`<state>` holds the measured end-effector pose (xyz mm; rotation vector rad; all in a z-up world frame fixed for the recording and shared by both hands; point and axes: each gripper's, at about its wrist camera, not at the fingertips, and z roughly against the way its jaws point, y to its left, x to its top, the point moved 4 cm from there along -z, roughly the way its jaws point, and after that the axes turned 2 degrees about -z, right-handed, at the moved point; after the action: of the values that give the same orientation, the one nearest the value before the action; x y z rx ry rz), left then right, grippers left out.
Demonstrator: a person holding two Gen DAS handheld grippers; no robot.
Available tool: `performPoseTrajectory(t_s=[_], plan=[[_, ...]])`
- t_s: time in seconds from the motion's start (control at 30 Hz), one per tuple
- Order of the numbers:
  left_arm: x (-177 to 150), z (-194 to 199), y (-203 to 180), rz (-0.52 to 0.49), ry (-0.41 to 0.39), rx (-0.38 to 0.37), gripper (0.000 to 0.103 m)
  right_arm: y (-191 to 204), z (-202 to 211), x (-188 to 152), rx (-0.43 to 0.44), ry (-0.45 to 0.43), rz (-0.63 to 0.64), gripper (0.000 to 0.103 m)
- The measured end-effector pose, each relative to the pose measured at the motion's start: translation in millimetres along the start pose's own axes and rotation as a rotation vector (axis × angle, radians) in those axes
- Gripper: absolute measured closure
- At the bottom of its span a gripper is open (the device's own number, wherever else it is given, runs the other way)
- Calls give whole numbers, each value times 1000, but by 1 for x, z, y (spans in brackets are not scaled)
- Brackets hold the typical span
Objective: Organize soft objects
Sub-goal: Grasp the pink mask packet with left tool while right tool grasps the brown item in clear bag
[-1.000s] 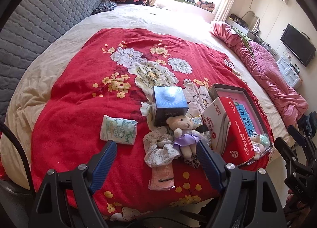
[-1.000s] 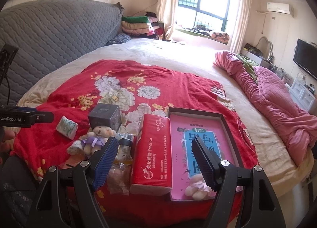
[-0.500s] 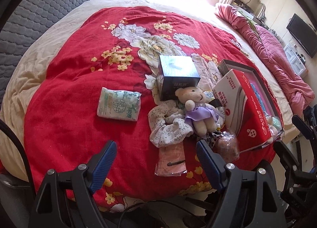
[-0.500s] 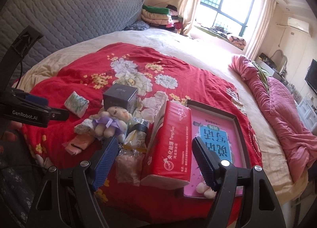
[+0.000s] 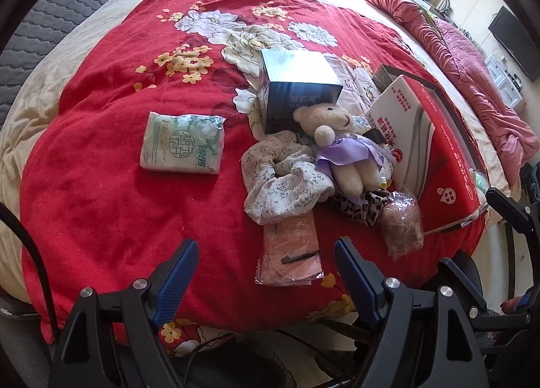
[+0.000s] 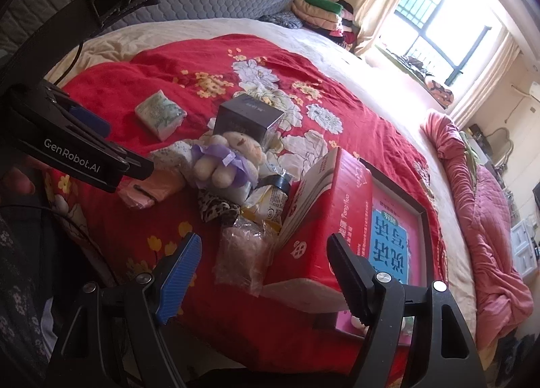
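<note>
Pink packet (image 5: 291, 253) lying just beyond left gripper (image 5: 265, 265), fingers (image 5: 177, 275) released, grasping nothing; "GenRobot.AI" readable there.

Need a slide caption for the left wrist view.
Open left gripper above pink mask packet; teddy bear on floral scrunchie.

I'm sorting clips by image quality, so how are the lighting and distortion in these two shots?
Left wrist view: even light, sharp on the teddy bear, fisheye bending the bed's edges. Right wrist view: the window is blown out with glare, and the frame is tilted.
</note>
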<state>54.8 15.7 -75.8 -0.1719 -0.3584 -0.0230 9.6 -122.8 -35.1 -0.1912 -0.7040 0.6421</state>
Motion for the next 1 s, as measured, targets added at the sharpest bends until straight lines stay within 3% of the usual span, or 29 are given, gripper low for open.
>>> performPoseTrajectory(t_s=[0.43, 1.0], plan=[[-4, -29, -9, -17, 57, -14, 21, 17, -23, -12, -28, 46, 131, 25], [0, -54, -4, -8, 83, -36, 21, 39, -85, -17, -66, 130, 299, 25]])
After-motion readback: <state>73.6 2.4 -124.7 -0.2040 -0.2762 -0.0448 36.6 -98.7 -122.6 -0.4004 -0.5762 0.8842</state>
